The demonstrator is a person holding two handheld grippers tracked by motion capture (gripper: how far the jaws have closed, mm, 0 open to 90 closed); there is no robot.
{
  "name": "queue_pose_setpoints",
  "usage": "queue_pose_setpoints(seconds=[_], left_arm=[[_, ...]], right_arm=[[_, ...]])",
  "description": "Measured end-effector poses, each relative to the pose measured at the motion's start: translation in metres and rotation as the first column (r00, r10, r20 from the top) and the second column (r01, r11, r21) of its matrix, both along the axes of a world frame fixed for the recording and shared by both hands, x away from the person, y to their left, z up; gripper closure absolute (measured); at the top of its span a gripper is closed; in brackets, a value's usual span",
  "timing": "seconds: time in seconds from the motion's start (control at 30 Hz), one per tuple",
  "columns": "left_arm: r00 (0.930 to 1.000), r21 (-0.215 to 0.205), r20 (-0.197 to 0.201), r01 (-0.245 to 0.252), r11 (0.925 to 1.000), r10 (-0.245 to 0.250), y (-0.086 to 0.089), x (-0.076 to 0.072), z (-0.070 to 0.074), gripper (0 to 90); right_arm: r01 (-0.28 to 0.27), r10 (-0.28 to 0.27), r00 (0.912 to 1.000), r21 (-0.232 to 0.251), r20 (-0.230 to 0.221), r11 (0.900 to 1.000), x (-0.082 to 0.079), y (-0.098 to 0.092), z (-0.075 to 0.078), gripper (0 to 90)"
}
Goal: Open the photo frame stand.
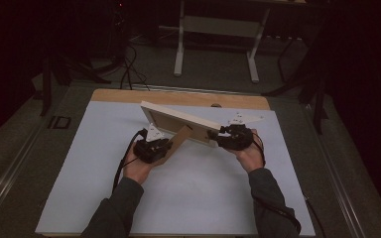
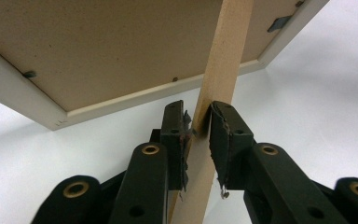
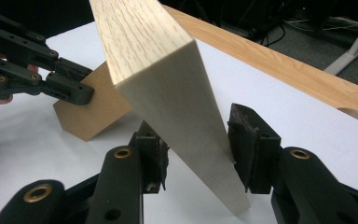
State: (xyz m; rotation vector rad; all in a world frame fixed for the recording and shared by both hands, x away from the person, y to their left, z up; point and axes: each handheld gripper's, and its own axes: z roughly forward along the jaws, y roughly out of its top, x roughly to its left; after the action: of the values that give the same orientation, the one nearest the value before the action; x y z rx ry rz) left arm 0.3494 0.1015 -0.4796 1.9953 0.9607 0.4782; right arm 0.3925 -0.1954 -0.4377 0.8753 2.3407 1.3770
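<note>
Holding: both grippers were on one picture frame (image 1: pixel 178 121), which was tilted over the white mat (image 1: pixel 188 193), back side facing the person.
L gripper (image 1: pixel 164 148): jaws clamped on the frame's brown stand leg (image 2: pixel 219 88); pads pressed its two faces in the left gripper view, no gap visible. Leg ran up between the jaws to the backing board (image 2: pixel 107 51).
R gripper (image 1: pixel 217 137): jaws straddled the frame's pale wood edge (image 3: pixel 186 126). L-hand pad looked to touch the wood; R-hand pad sat just beside it w/ what looked like a thin gap. Can't tell if it was a firm grip.
Frame pos: near the far-centre of the mat, between the two grippers, low corner close to the mat by the R gripper. Whether that corner touched the mat: can't tell.
Stand leg pos: swung out from the backing, angled down toward the L gripper; its free end was seen in the right gripper view w/ the L gripper's jaw on it.
Backing: brown board w/ small metal clips (image 2: pixel 29 73) at its rim, cream border around it.
Hands: L hand (image 1: pixel 138 166) and R hand (image 1: pixel 250 154) came in from the near edge, grey sleeves (image 1: pixel 119 206).
Table: wood tabletop (image 1: pixel 238 101) showed beyond the mat's far edge.
Bkgd: dark room, white desk legs (image 1: pixel 179 47) and cables (image 1: pixel 128 69) on the floor behind.
</note>
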Motion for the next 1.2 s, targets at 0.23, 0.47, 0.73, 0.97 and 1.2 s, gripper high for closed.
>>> queue_pose_setpoints(seconds=[0.23,0.47,0.73,0.97,1.2], left_arm=[[1.0,-0.024,0.002,0.007,0.9997,-0.007,0.006,-0.001,0.004,65.6],[1.0,-0.065,0.002,0.01,0.9979,-0.01,0.013,-0.002,0.008,60.2],[1.0,-0.087,-0.006,0.008,0.9962,-0.008,0.021,-0.003,0.011,59.4],[0.9998,-0.104,0.003,-0.017,0.9944,0.017,0.03,-0.004,0.013,58.4],[0.9993,-0.114,0.015,-0.033,0.9929,0.035,0.037,-0.006,0.017,58.8]], right_arm=[[-0.002,0.002,1.0,0.001,-0.001,1.0,-0.002,-0.001,-0.001,57.0],[0.002,-0.002,1.0,0.013,-0.002,1.0,-0.004,-0.004,-0.002,55.9],[0.011,-0.011,0.9997,0.03,-0.023,1.0,-0.007,-0.014,-0.004,52.4],[0.012,-0.01,0.9985,0.04,-0.053,0.999,-0.01,-0.022,-0.009,52.3],[0.008,-0.005,0.9971,0.038,-0.077,0.999,-0.016,-0.026,-0.015,51.7]])
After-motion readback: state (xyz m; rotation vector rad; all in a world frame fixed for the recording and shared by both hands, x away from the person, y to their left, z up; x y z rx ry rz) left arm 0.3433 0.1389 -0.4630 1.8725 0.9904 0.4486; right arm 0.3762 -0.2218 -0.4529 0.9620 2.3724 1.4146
